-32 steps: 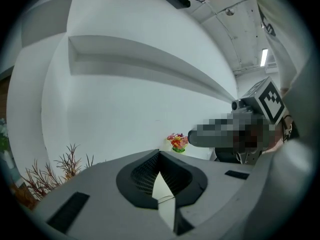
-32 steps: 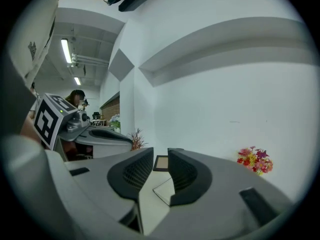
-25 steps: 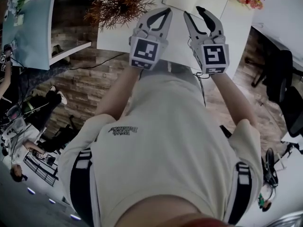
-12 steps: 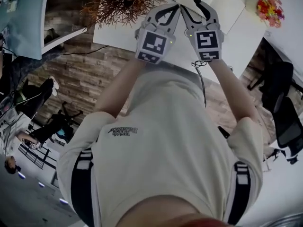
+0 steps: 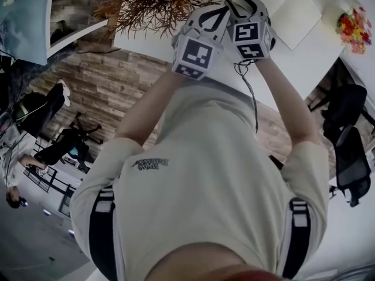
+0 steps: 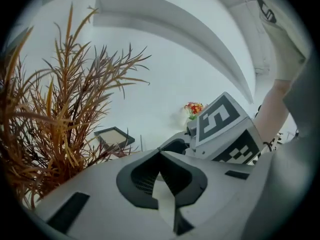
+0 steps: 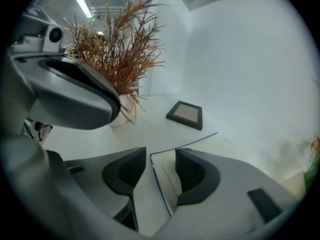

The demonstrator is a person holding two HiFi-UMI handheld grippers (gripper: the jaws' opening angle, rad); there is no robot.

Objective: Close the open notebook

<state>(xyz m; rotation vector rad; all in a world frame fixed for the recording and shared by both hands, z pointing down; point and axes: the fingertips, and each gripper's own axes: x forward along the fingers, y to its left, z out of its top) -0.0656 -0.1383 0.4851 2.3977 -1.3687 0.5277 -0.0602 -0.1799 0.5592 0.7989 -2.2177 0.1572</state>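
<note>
Only real container in shot is the white pot (image 7: 121, 115) at the back left of the tabletop (image 5: 302, 60), and it's stuffed with a big spray of rusty-brown dried grass (image 5: 155, 4) that fans out over the edge. Off at the far right corner there's a little bunch of bright red and yellow flowers (image 5: 354, 29); what they're sitting in I can't make out. A small dark picture frame (image 7: 186, 114) lies flat between the two, further back. The notebook (image 5: 296, 13) is lying open on the tabletop with pale blank pages, right in front of my hands, between the grass and the flowers. Both my forearms are stretched out ahead of me, close together, both tools angled down at the tabletop with their marker cubes just about side by side. My left tool (image 6: 160, 154) has its jaws closed tip to tip with nothing in them, and it's hanging just left of the notebook near the grass. My right tool (image 7: 161, 156) has just been opening and its jaws now stand wide apart, with the near corner of the notebook and its thin blue edge lying between them, neither pad squeezing it
</note>
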